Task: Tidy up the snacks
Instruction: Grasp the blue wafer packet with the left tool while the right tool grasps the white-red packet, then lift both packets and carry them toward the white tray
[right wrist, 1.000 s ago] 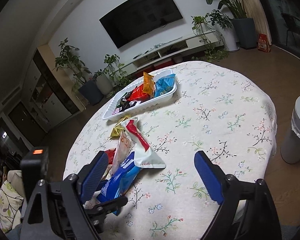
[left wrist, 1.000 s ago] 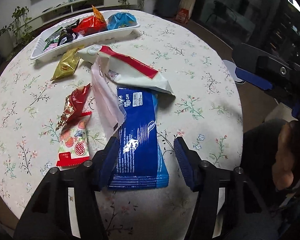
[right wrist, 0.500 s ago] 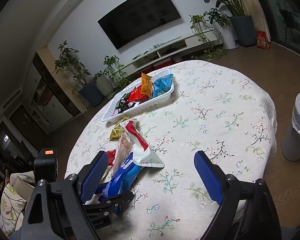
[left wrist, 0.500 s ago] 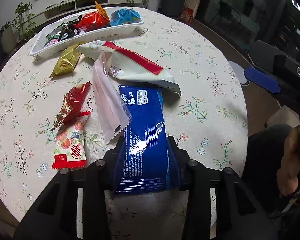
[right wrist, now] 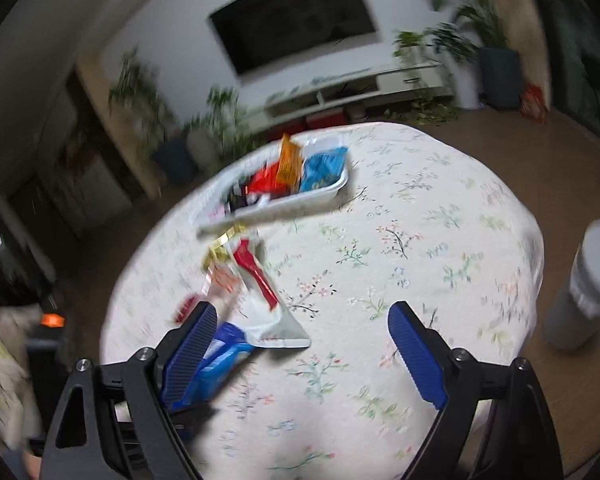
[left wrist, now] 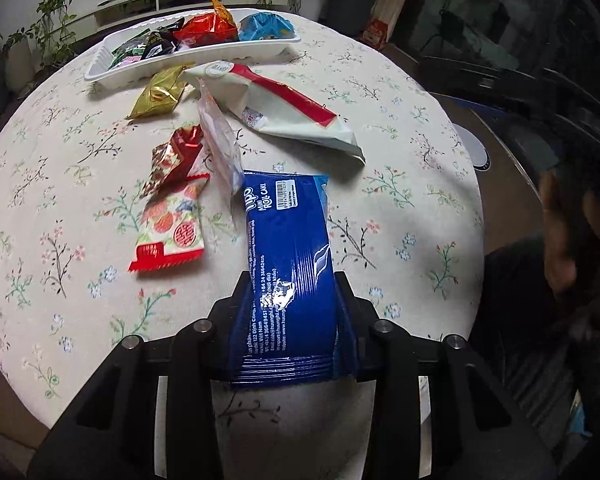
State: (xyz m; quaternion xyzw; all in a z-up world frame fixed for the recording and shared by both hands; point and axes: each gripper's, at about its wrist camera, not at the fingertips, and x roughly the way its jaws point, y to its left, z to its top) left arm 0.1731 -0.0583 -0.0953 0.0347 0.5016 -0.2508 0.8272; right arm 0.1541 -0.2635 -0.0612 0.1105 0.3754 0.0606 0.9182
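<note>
Left hand-held gripper (left wrist: pixel 290 308) is clamped on the blue roll-cake packet's (left wrist: pixel 288 248) near end, its long axis pointing across the tabletop (left wrist: pixel 400 92) to the far white tray (left wrist: pixel 220 54), while the right hand-held gripper (right wrist: pixel 300 348) hangs wide apart, empty.

Your round counter (right wrist: pixel 440 208) wears a cream floral cloth. Upper centre of the right view hangs a black wall television (right wrist: pixel 296 12); a grey cylindrical bin (right wrist: pixel 584 292) stands at right.

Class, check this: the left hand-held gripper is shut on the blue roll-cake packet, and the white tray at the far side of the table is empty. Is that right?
Not quite. The white tray already holds several snack packets, as the left wrist view shows. The rest stands: the left hand-held gripper is shut on the blue roll-cake packet.
</note>
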